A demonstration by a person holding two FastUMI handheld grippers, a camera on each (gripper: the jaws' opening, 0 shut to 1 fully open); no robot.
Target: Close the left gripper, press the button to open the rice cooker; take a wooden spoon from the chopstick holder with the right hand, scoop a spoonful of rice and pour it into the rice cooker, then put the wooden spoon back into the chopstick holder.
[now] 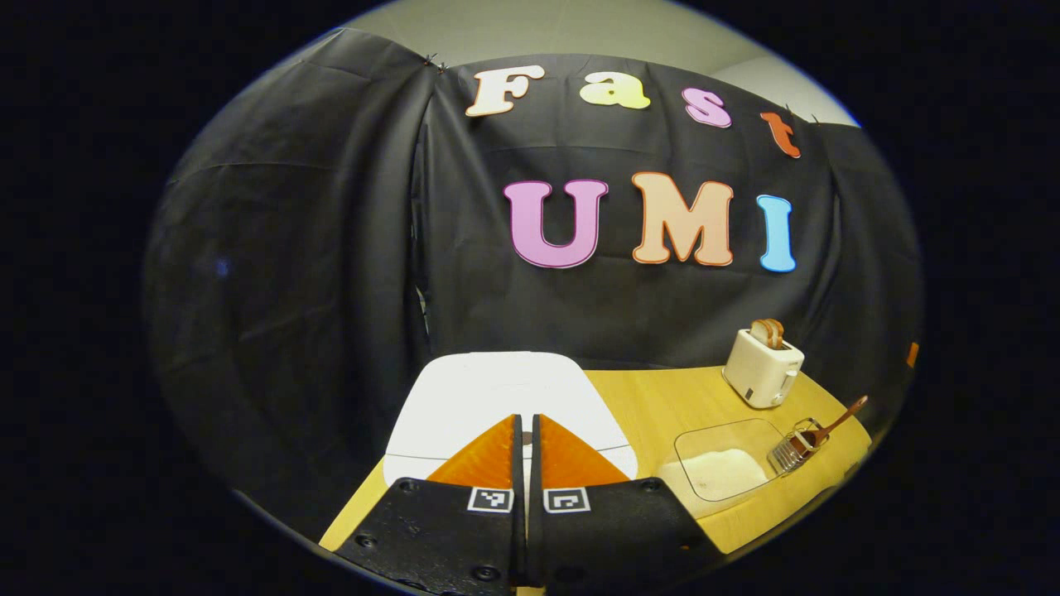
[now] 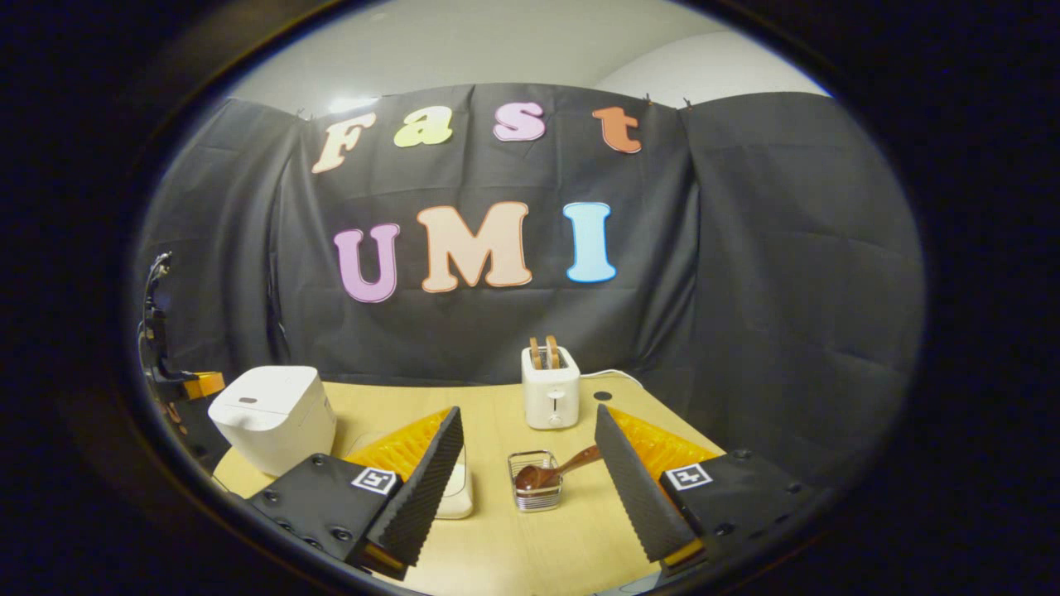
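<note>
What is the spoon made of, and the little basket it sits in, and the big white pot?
The spoon looks like dark brown wood with a smooth, slightly glossy finish. The little basket seems to be shiny metal wire, since thin silvery bars glint and you can see through them. The big white pot, a rice cooker, looks like smooth matte white plastic, though that is a guess.

Apart from the booth cloth ahead of my tongs, I can read nothing: the small square black-and-white markers (image 1: 490, 499) on my fingers carry only patterns.
</note>
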